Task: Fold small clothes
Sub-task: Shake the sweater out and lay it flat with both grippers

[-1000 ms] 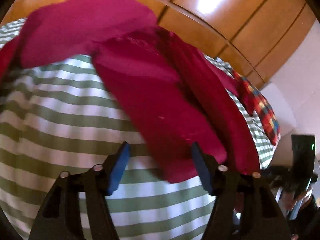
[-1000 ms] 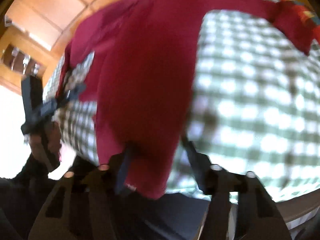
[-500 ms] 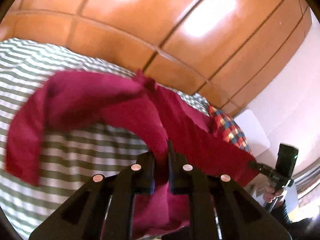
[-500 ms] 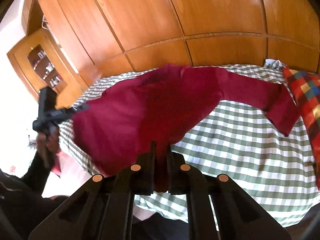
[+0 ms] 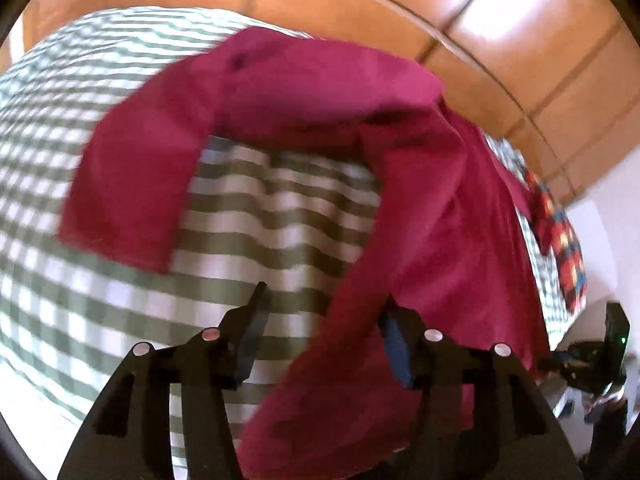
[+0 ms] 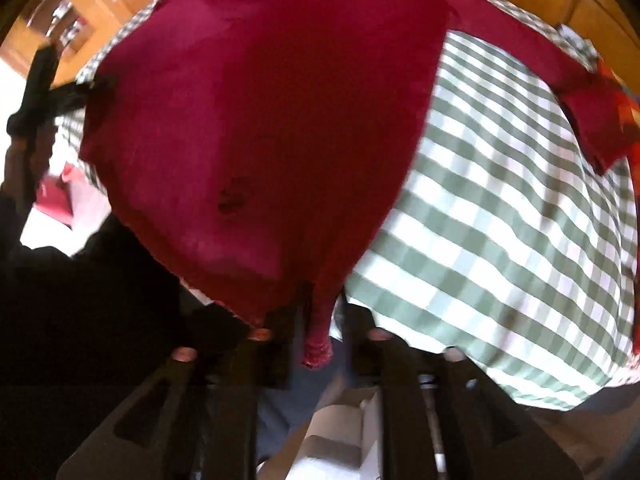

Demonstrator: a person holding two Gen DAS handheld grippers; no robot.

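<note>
Over the green-and-white checked bedspread (image 5: 100, 300) lies a crimson long-sleeved top (image 5: 440, 208), body spread w/ one sleeve bent back across the checks. Left gripper (image 5: 320, 320) sits at the top's near hem w/ jaws wide apart; cloth drapes over the right-hand finger, nothing pinched btwn them. On the far side of the top, a multicolored plaid cushion (image 5: 560, 248) rests at the bedspread's edge, and past that cushion the other tool shows in a hand.

From the right wrist cam, the top (image 6: 272, 120) fills most of the view, its other sleeve running out over the bedspread (image 6: 500, 220) toward the cushion. Right gripper (image 6: 320, 320) is narrowed on a fold of the top's hem, which hangs btwn the fingers; frames are blurred, grip looks firm. Beyond the top stands orange wood paneling (image 5: 360, 8).
</note>
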